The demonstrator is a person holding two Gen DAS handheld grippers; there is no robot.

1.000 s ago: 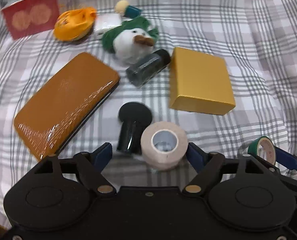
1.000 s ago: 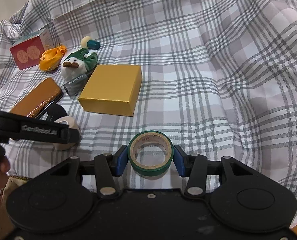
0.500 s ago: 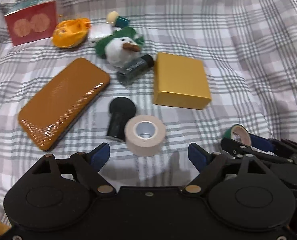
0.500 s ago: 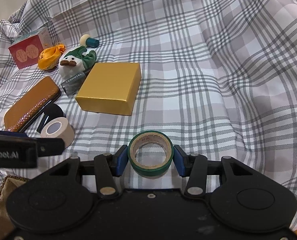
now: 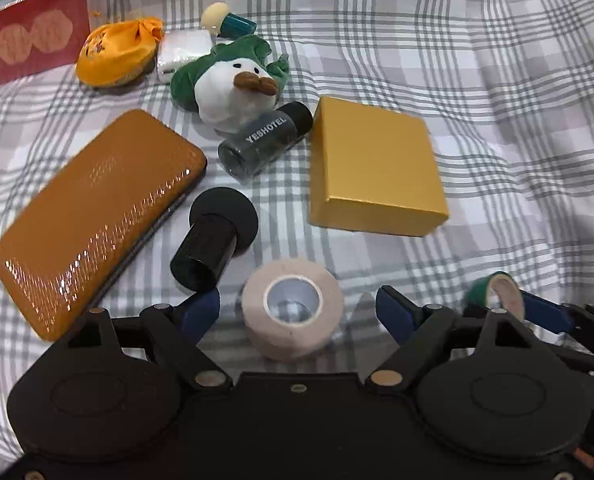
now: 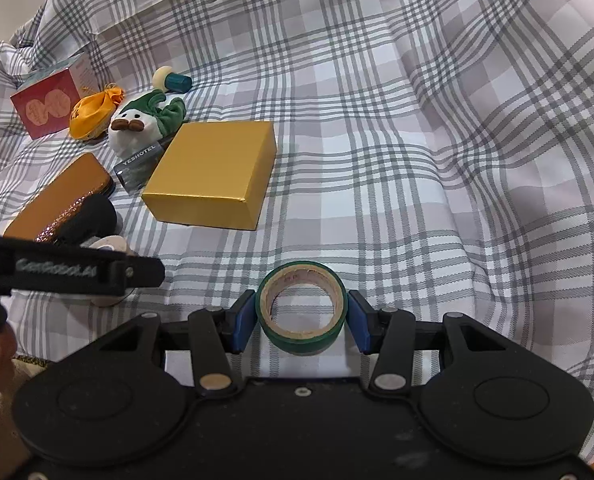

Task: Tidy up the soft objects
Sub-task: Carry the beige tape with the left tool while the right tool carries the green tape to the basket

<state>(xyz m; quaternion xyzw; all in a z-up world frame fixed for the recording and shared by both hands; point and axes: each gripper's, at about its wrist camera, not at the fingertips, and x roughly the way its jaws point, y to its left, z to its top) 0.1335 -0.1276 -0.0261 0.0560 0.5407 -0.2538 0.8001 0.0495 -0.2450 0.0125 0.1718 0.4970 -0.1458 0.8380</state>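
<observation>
Clearly "YESHOTEL" on dark bottle [image 5: 266, 142]

Even, soft indoor light falls on the checked cloth [image 6: 377, 120], brighter in the right wrist view and dimmer, cooler in the left. Shadows are faint and short: a soft one beneath the gold box [image 6: 213, 176] and under the beige tape [image 5: 293, 314]. Specks of glare sparkle on the orange case [image 5: 93, 216]. Both views bulge with fisheye curve, their corners dark. The green tape [image 5: 495, 294] is blurred in the left view; the lower left edge of the right view is smeared.
</observation>
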